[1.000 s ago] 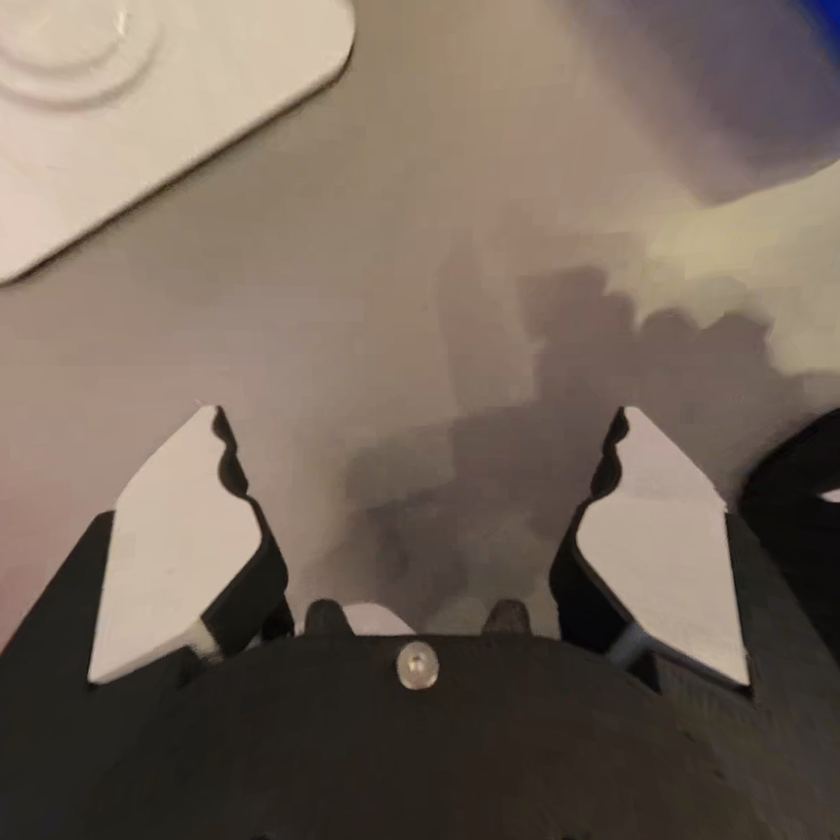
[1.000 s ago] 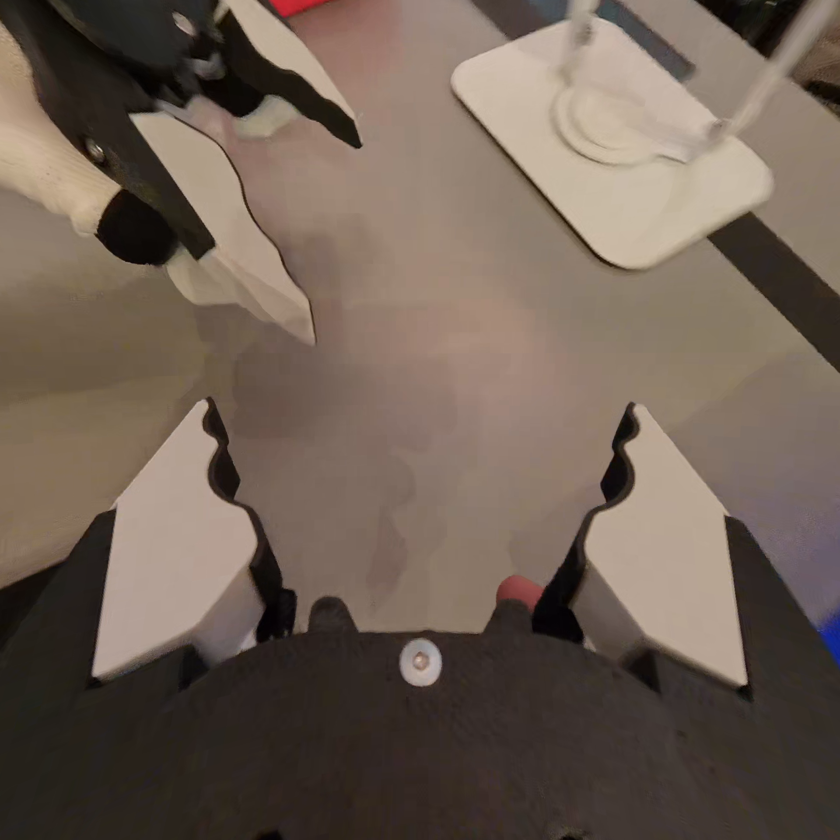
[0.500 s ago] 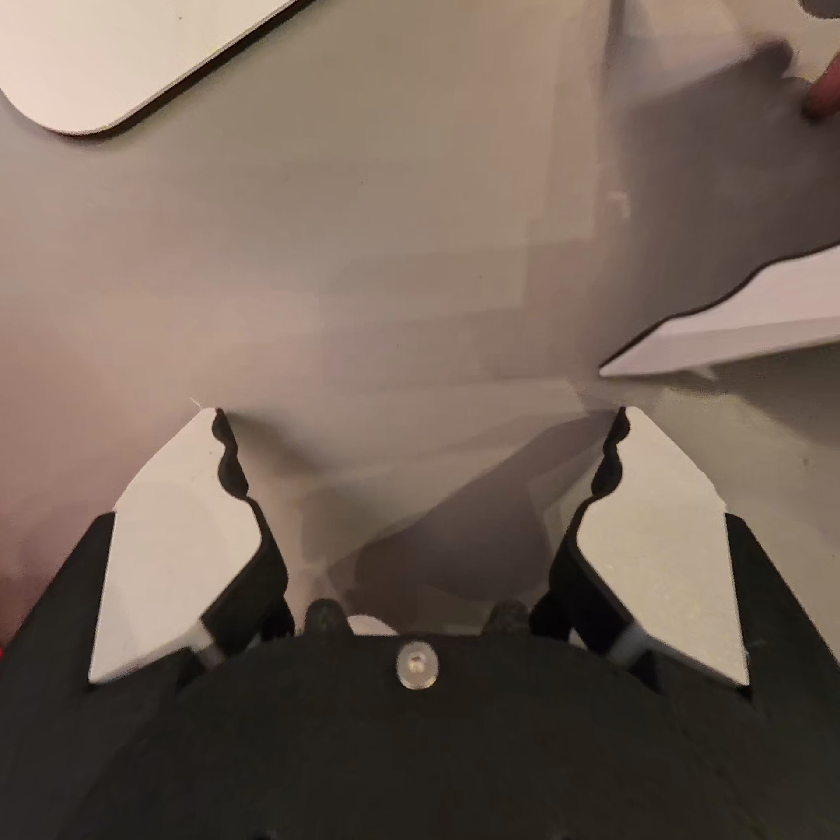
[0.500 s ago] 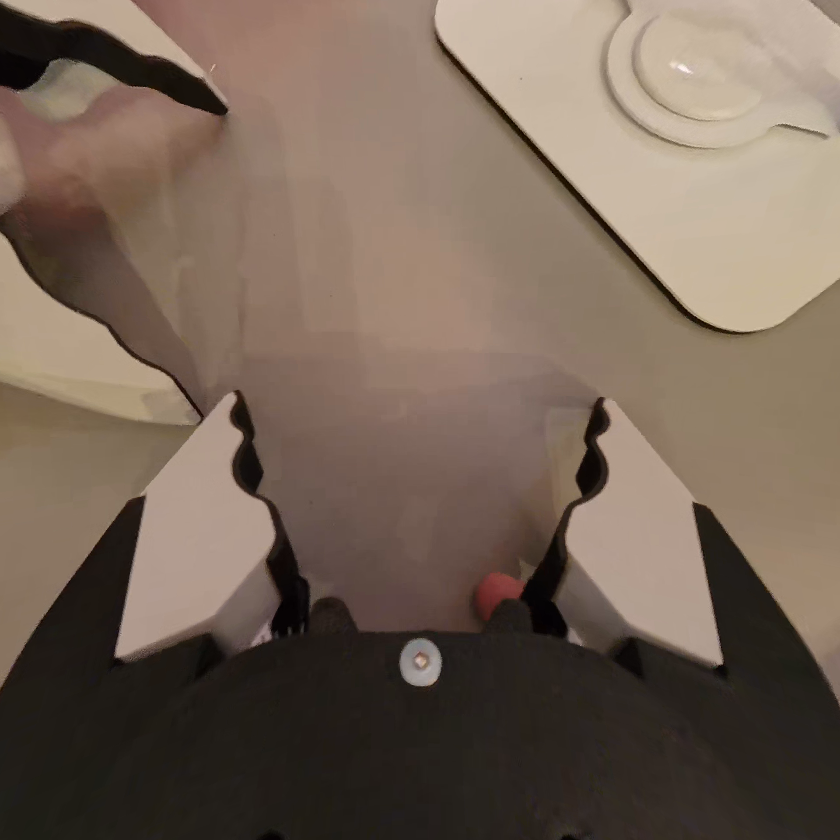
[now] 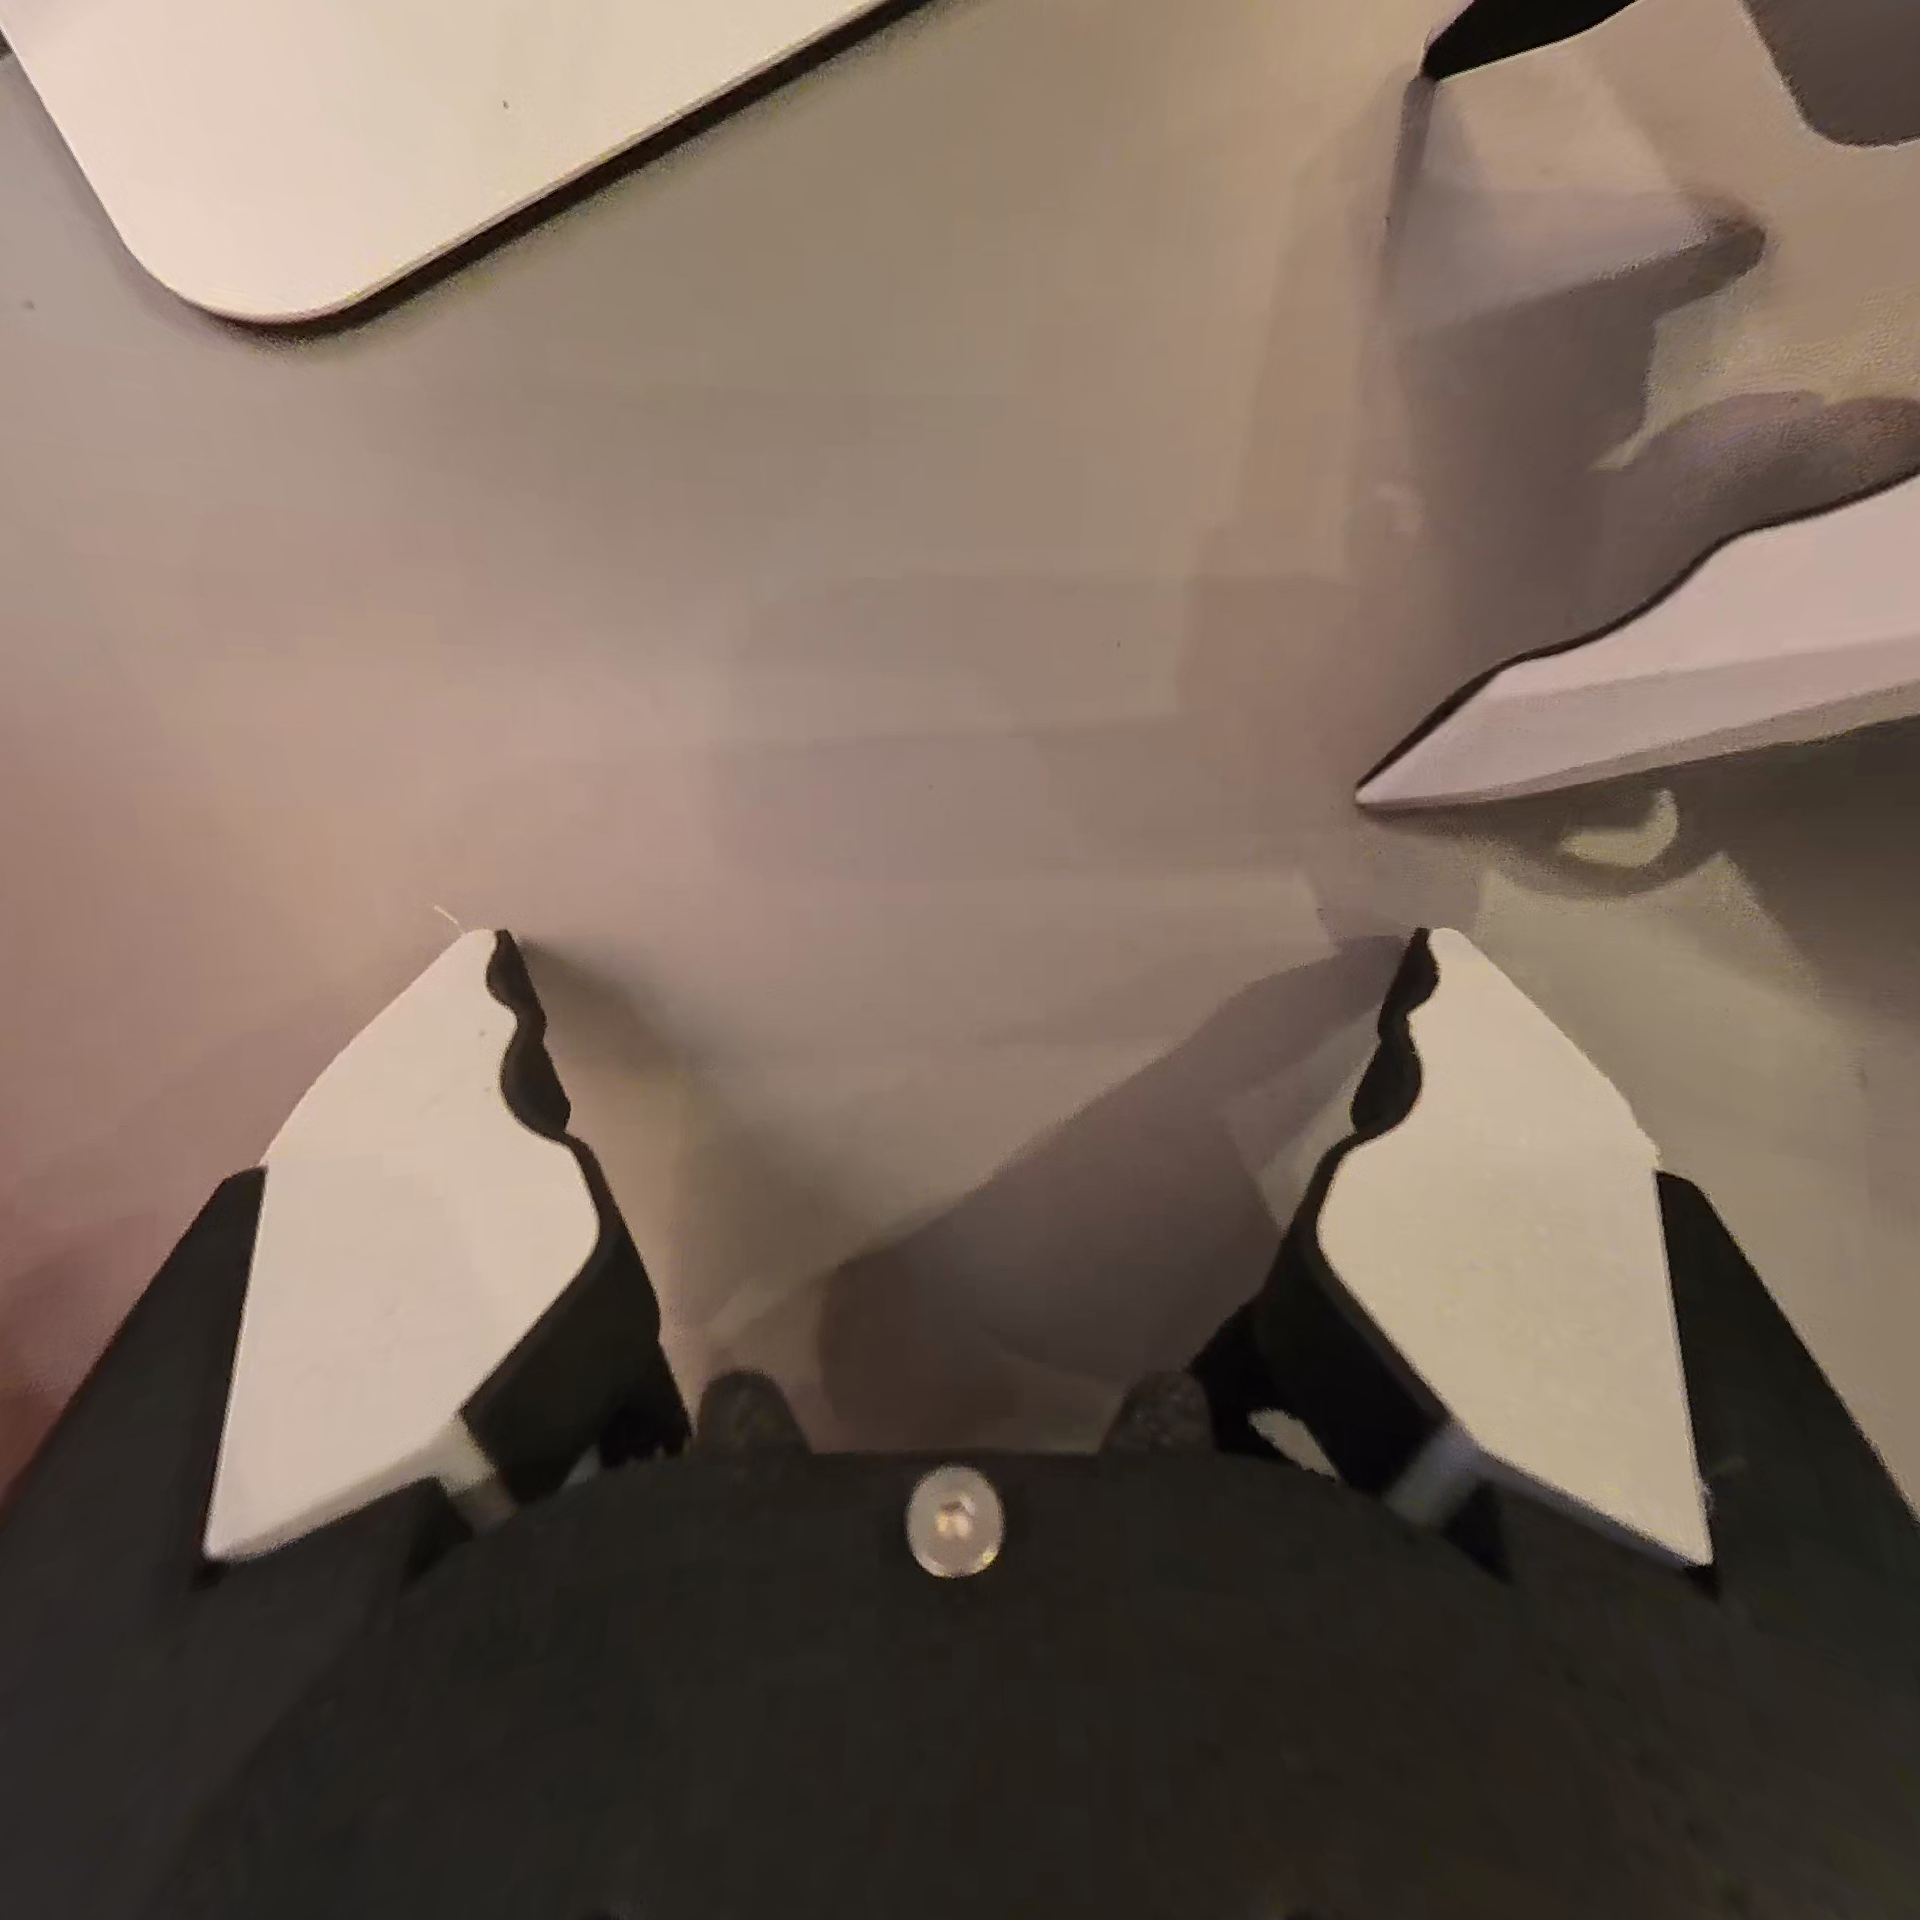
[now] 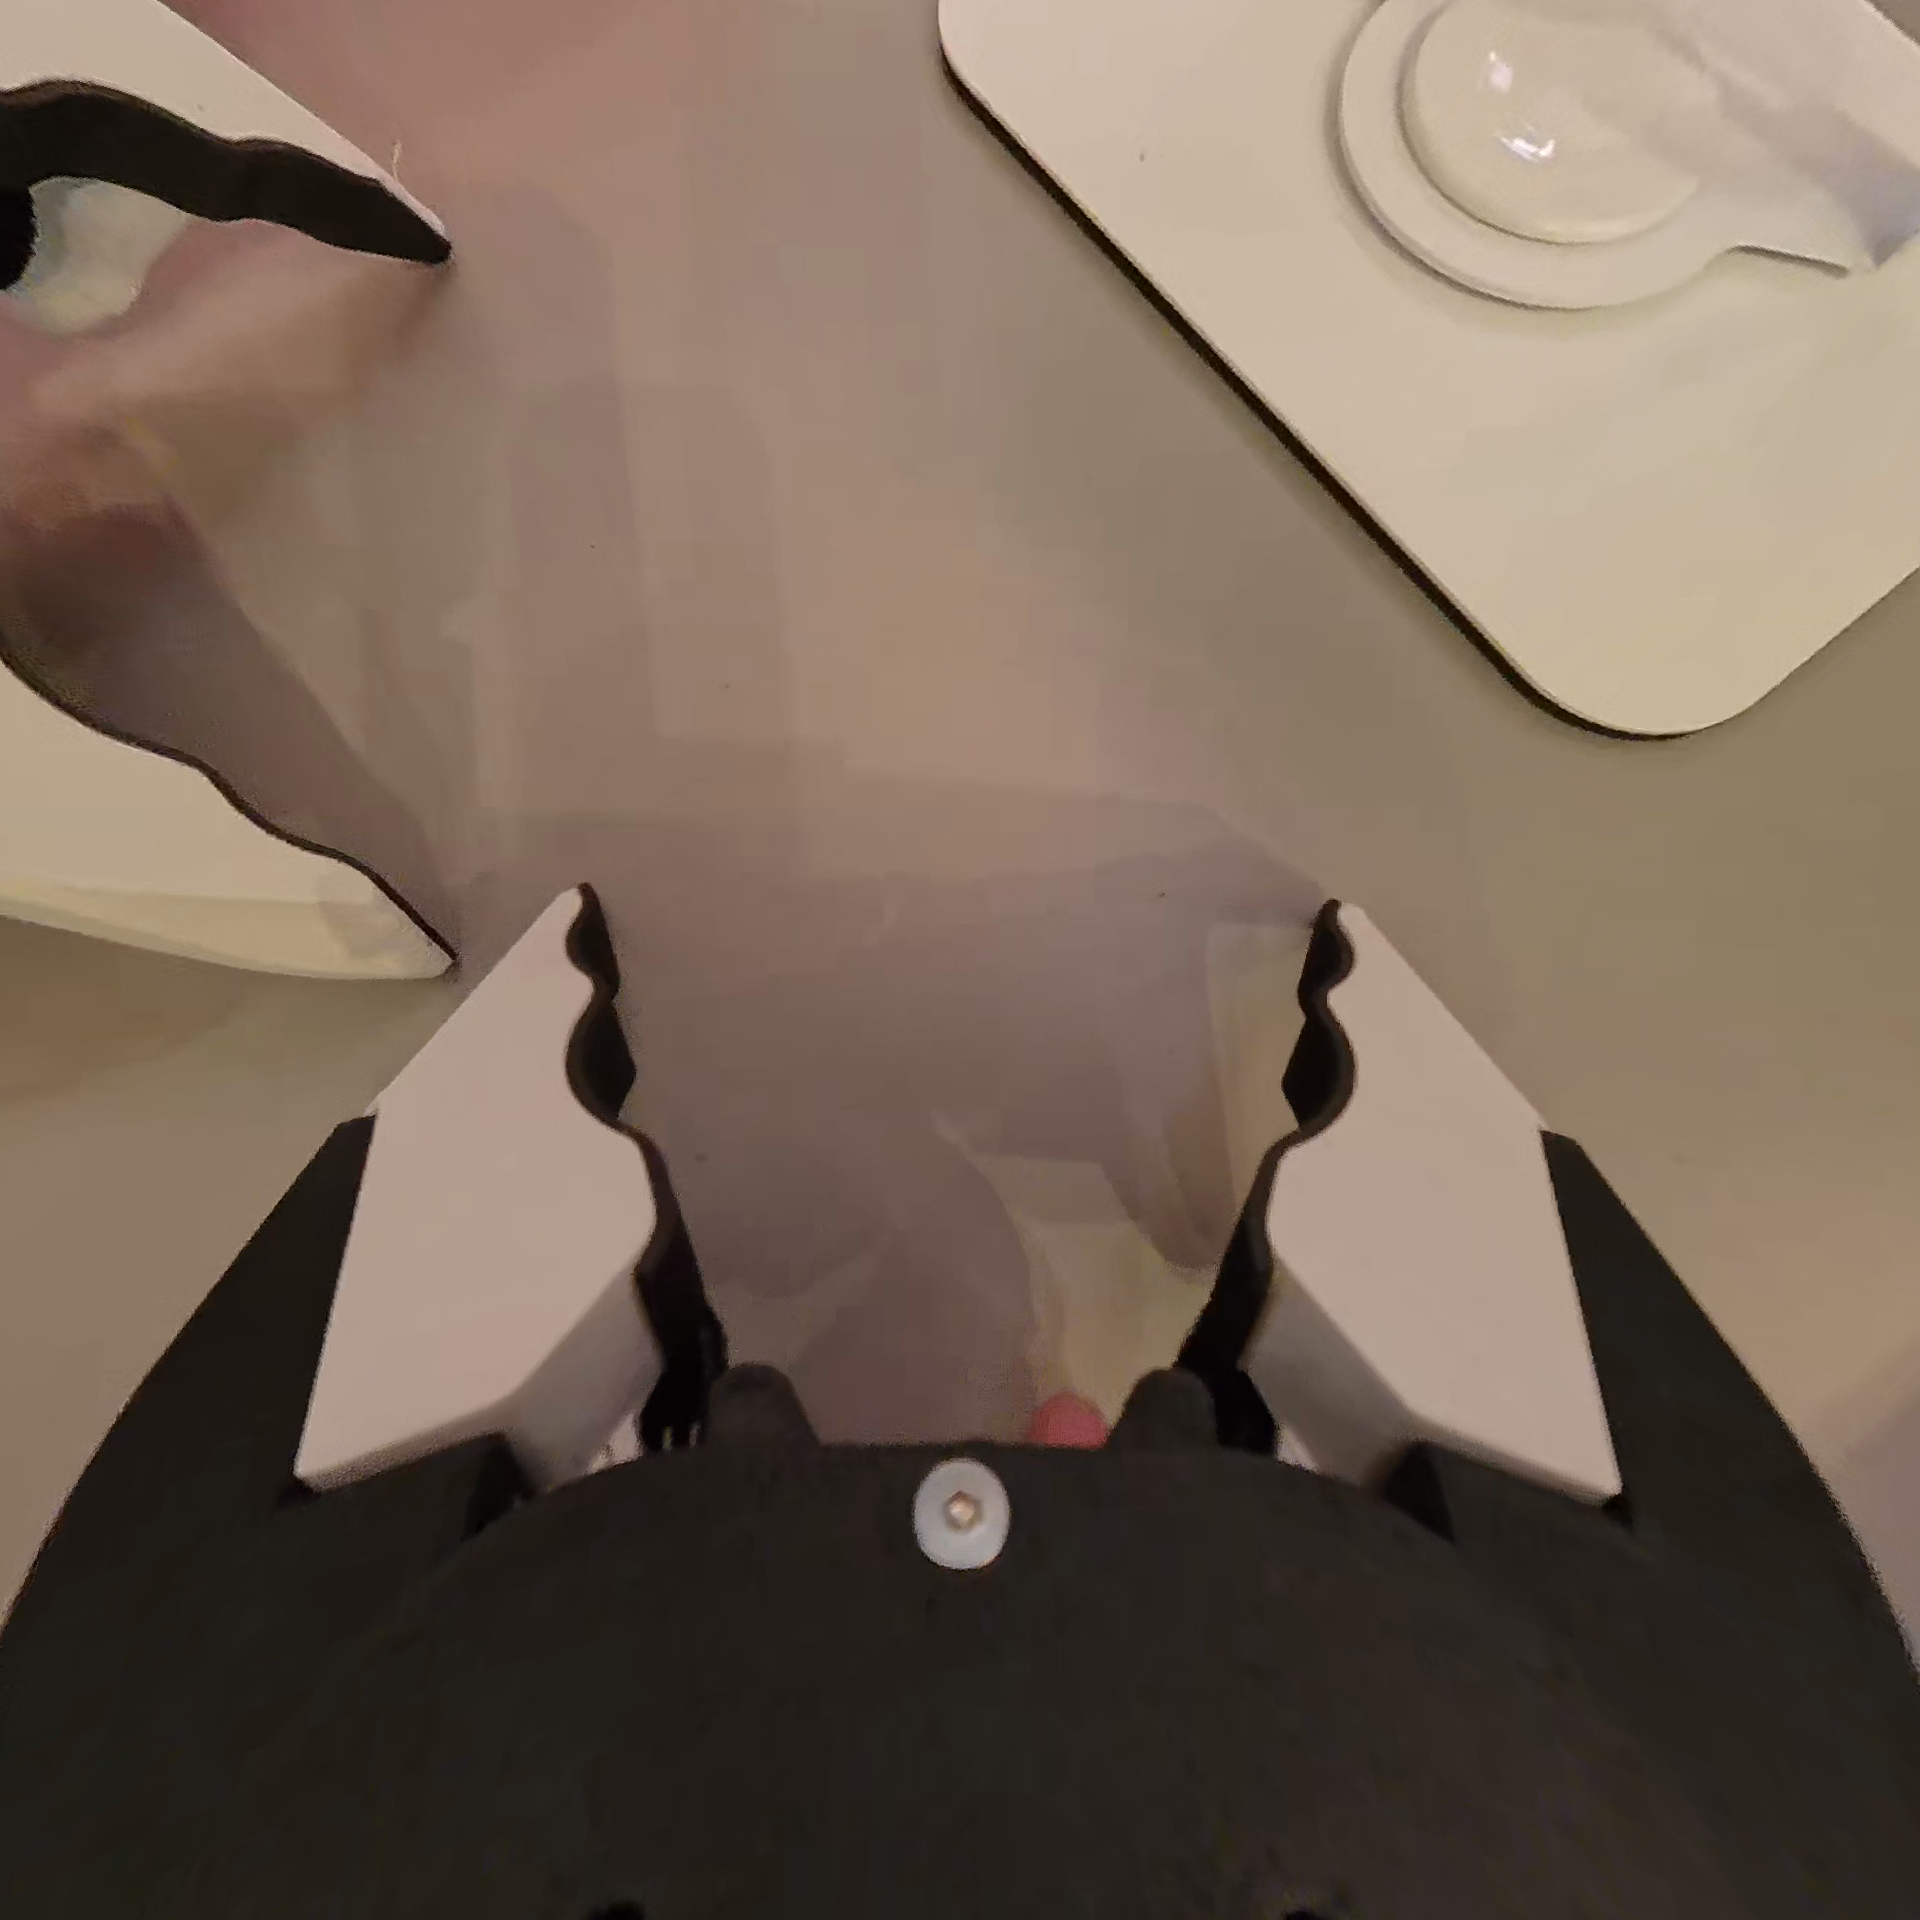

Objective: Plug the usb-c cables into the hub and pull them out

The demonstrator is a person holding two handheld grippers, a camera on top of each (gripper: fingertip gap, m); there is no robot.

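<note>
No USB-C cable and no hub show in either view. My left gripper is open and empty, close above the bare grey table. My right gripper is open and empty too, with its jaws a little narrower. The two grippers point toward each other, tips close but apart. The right gripper's white fingers enter the left wrist view from the right. The left gripper's fingers enter the right wrist view from the left.
A flat white plate with rounded corners lies on the table beyond both grippers and carries a clear round dome. Its corner shows in the left wrist view. A fingertip shows under the right gripper.
Both grippers have come lower over the table and closer to each other. The white plate has drawn nearer in the right wrist view. The right gripper's jaws have narrowed a little.
</note>
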